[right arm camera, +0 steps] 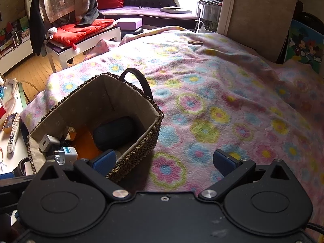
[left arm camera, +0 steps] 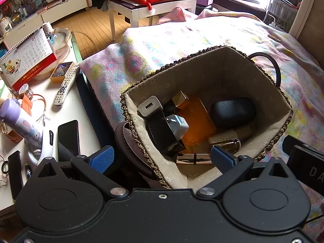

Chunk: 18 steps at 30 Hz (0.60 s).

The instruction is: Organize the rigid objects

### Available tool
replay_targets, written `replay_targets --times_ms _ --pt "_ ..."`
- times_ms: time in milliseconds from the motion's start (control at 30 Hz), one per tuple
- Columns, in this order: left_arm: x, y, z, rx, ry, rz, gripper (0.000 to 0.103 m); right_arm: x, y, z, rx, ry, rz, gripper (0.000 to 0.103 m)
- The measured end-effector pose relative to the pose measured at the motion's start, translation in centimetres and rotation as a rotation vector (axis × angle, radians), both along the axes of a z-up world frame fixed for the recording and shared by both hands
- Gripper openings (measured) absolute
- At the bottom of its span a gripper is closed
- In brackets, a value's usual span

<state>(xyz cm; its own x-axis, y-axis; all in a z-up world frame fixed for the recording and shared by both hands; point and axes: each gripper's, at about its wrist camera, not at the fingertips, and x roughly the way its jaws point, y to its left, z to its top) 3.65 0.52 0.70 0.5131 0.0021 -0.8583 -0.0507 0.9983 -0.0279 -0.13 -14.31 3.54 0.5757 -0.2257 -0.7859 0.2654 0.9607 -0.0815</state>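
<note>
While its blue-padded fingers [left arm camera: 101, 157] stood spread wide with nothing between them, the left gripper [left arm camera: 162, 159] hung over the near rim of the basket [left arm camera: 222, 68], one finger outside the woven wall by the near handle [left arm camera: 123, 141] and the other above the inside. Just beyond that inner finger lay a dark lipstick tube [left arm camera: 194, 159] on the cloth lining, and next to it a pale box with lettering [left arm camera: 224, 138] and a small dark bottle [left arm camera: 230, 144]. Farther in sat an orange bottle with a gold cap [left arm camera: 197, 119], a white plug adapter [left arm camera: 177, 126] resting on a black block [left arm camera: 160, 131], a silver charger [left arm camera: 149, 106] against the left wall, and a black oval case [left arm camera: 232, 111] toward the right wall.

The right gripper [right arm camera: 164, 161] was likewise wide open and empty, its left finger [right arm camera: 105, 162] over the basket's near corner and its right finger over the flowered blanket [right arm camera: 222, 101]. The basket stood on that blanket near the bed's left edge, its far handle [right arm camera: 137, 79] arching up.

Left of the bed, a white table [left arm camera: 87, 109] held a remote control [left arm camera: 64, 85], a desk calendar [left arm camera: 28, 56], a purple bottle [left arm camera: 18, 119] and a black phone [left arm camera: 67, 136]. A small round wooden object [right arm camera: 195, 42] lay on the blanket well away from the basket.
</note>
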Motion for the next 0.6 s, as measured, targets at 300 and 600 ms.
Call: replay_targets --times_ms 300,600 --pt "0.02 0.1 -0.08 0.001 0.003 0.009 0.099 0.02 -0.19 -0.21 0.006 0.001 0.002 0.103" --pt "-0.08 -0.11 0.01 0.002 0.002 0.005 0.099 0.23 -0.4 -0.59 0.004 0.009 -0.005 0.103"
